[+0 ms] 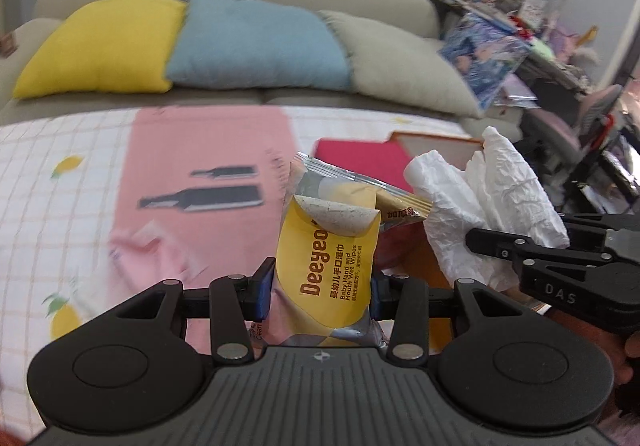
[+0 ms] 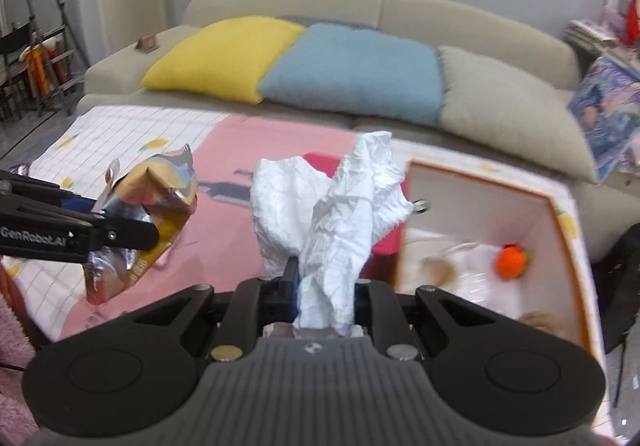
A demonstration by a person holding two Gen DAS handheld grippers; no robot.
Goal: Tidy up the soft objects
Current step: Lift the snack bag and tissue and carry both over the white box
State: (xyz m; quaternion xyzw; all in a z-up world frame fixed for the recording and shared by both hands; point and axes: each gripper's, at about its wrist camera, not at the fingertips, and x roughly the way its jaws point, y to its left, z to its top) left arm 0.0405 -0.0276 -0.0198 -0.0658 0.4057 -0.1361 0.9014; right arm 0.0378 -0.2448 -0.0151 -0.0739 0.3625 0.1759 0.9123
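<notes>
The left gripper (image 1: 322, 292) clamps a yellow baby-wipes pack (image 1: 332, 262); the right gripper (image 2: 326, 282) pinches crumpled white tissue (image 2: 340, 214), both raised left of the white storage box (image 2: 560, 206). The loosely pinched tissue could slip out before reaching the box.

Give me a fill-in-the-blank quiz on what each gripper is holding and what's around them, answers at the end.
1. The left gripper is shut on a pack of ____.
2. The right gripper is shut on a crumpled white ____.
3. On the sofa, the cushion between the yellow cushion and the grey cushion is ____.
4. The orange ball lies inside the ____.

Answers: wet wipes; tissue; blue; box
</notes>
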